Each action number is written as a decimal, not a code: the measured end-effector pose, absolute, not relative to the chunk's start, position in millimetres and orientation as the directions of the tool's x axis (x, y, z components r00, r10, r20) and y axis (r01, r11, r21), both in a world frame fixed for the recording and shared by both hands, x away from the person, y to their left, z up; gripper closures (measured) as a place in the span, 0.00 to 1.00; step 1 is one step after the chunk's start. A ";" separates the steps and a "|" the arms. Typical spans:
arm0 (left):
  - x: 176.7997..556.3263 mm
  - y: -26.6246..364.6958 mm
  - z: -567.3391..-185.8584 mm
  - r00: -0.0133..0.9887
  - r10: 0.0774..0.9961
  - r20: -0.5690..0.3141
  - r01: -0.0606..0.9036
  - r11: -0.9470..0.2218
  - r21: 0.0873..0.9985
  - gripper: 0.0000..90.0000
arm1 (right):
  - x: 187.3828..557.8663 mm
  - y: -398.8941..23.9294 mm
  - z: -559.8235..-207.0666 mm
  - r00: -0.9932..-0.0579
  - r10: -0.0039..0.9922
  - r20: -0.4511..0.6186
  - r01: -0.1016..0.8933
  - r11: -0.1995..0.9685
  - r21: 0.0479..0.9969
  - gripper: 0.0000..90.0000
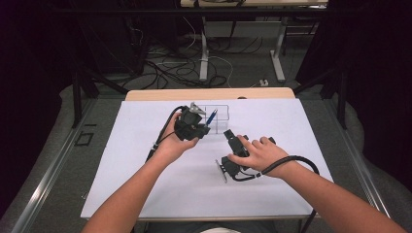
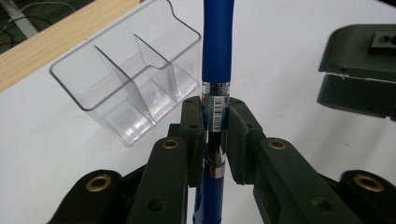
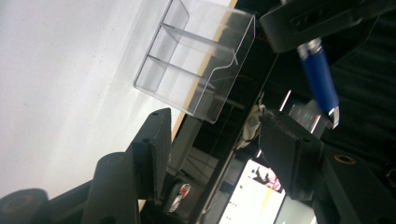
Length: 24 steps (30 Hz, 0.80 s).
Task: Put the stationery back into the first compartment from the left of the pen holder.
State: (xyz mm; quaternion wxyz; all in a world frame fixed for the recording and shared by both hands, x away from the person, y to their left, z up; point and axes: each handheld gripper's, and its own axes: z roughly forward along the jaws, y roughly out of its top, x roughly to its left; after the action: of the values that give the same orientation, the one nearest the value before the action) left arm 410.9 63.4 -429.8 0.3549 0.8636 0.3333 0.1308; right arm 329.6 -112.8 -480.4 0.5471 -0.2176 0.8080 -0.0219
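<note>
Pen (image 2: 216, 51) was the thing in play here: blue barrel, silver ring and a little barcode label around the middle, and it sat clamped between the black jaws of the left gripper (image 2: 215, 122), which pinched it right at that labelled part. In the left gripper view the pen ran straight up out of the jaws; from the high view it poked up and away from the left gripper (image 1: 194, 124), held above the sheet (image 1: 145, 170) near its far side. Just beside it stood a clear plastic organizer (image 2: 135, 88) with dividers making separate compartments, nothing in the ones I could see, resting on the white sheet close to the wooden table edge (image 1: 209, 93). The right gripper (image 3: 212, 140) was nearer the person, low over the sheet, its jaws apart with nothing between them, pads touching nothing. In the high view the right hand (image 1: 260, 153) lay over that gripper, with its cable (image 1: 296, 160) looping off by the wrist. The two grippers sat near each other but not touching.
</note>
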 end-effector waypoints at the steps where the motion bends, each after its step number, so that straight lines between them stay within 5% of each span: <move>1: 411.9 64.8 -429.1 0.740 0.672 -0.013 0.482 -0.517 0.707 0.87 | 329.6 -112.8 -480.4 -0.307 -0.376 -0.875 -0.328 0.904 -0.274 0.47; 15: 428.9 87.4 -418.2 0.682 0.728 -0.071 0.441 -0.332 0.834 0.87 | 338.7 -123.7 -474.0 -0.437 -0.061 -0.897 -0.202 0.979 0.032 0.22; 24: 443.9 97.3 -412.7 0.635 0.766 -0.101 0.412 -0.224 0.883 0.87 | 343.7 -132.2 -466.3 -0.598 0.233 -0.767 -0.016 0.953 0.301 0.14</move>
State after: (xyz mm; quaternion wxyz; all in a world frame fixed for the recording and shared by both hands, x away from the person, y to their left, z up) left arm 443.9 97.3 -412.7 0.4881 0.7612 0.3867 0.1813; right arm 343.7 -132.2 -466.3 0.4443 0.0614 0.8827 0.1398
